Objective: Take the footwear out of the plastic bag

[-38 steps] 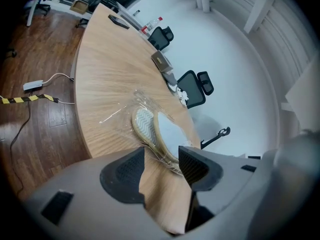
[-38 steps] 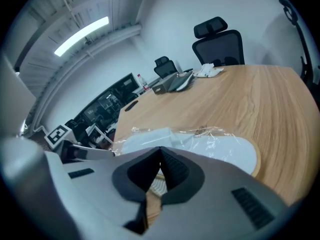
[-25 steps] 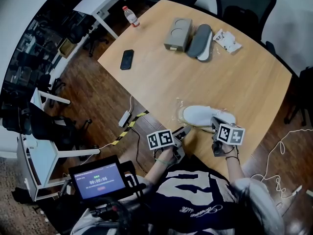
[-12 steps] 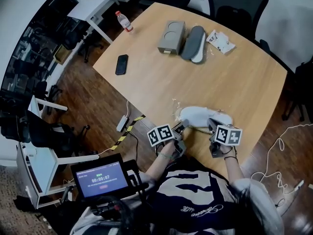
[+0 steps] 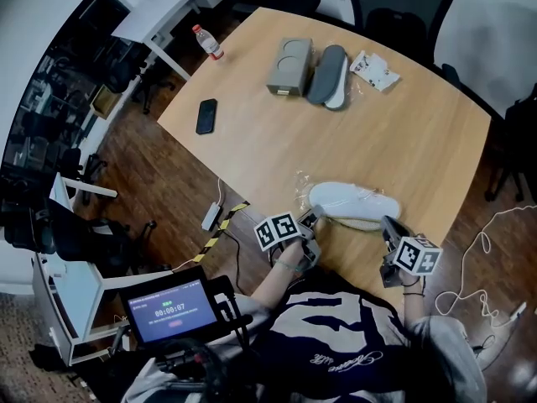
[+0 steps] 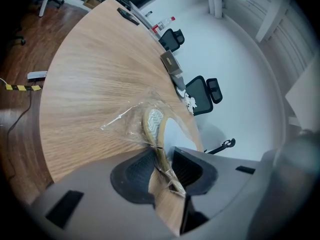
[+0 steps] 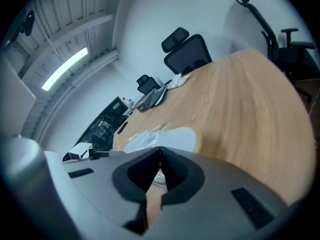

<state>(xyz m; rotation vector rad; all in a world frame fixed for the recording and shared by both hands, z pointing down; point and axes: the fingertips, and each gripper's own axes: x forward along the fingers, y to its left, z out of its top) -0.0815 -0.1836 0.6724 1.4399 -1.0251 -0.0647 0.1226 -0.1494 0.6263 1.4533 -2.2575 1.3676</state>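
Your left gripper [image 6: 163, 153] is just closing on the white shoe [image 5: 352, 200] in its clear plastic bag [image 6: 125, 122]; your tight-closed right gripper [image 7: 159, 153] pulls next.

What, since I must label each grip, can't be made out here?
Right gripper view: whether the shut right gripper pinches any film; its body hides the shoe's near end.
Head view: how much shoe sits inside the plastic bag; clear film, too small.
Head view: white packet's contents, too small.

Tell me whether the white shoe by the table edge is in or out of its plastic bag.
Partly in: the clear plastic bag wraps one end of the white shoe; its other end looks bare.
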